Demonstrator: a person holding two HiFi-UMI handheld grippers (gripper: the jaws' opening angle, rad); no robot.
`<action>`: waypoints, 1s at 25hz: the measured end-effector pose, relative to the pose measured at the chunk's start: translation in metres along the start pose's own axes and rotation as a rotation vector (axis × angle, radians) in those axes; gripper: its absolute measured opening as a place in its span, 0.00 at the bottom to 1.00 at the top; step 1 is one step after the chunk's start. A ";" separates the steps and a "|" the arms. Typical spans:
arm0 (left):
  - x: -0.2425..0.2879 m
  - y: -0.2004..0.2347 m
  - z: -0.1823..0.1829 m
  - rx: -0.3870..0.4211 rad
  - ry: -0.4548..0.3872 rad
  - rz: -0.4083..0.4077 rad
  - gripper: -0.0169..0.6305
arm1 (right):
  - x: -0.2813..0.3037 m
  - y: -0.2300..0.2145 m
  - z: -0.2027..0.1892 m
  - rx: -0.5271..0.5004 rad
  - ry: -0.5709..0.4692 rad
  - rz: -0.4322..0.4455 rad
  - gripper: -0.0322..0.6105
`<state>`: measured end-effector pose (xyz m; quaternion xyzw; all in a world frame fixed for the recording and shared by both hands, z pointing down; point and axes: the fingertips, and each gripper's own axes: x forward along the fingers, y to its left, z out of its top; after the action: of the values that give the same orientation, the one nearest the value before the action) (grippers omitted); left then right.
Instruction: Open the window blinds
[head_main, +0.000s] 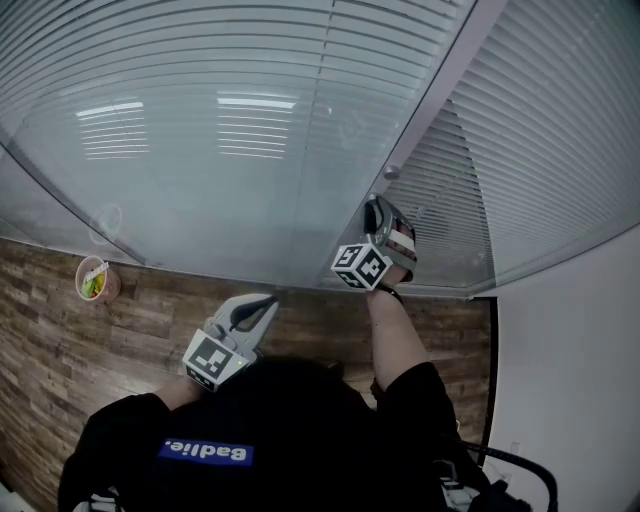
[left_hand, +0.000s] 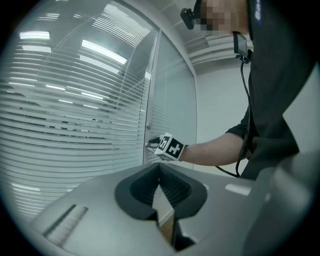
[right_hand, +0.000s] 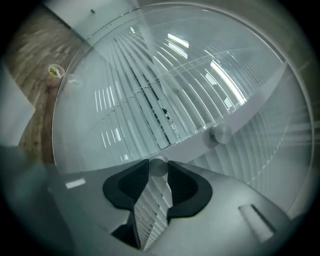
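White slatted blinds hang behind glass panes on both sides of a white upright frame. My right gripper is raised against that frame. In the right gripper view its jaws are shut on a small round silver knob at their tips. A second silver knob sits on the frame just beyond it. The left gripper view shows the right gripper pressed to the frame beside the blinds. My left gripper hangs lower, near my chest, its jaws together and holding nothing.
A small cup with something green inside stands on the wood-patterned floor by the glass at the left. A white wall closes the right side. A black cable runs along the floor at the lower right.
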<state>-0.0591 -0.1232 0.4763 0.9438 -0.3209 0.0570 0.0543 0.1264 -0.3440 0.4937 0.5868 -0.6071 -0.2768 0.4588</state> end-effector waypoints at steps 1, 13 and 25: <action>0.000 0.000 -0.001 0.001 0.002 0.000 0.02 | 0.000 0.001 0.000 -0.036 -0.001 -0.007 0.24; 0.001 -0.005 -0.004 -0.004 0.016 -0.010 0.02 | -0.001 0.000 -0.008 0.293 -0.015 0.099 0.32; 0.002 -0.011 -0.007 -0.007 0.016 -0.022 0.02 | 0.000 -0.018 -0.011 1.371 -0.150 0.305 0.33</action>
<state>-0.0517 -0.1148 0.4823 0.9466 -0.3105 0.0629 0.0608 0.1444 -0.3447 0.4831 0.6314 -0.7499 0.1958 -0.0239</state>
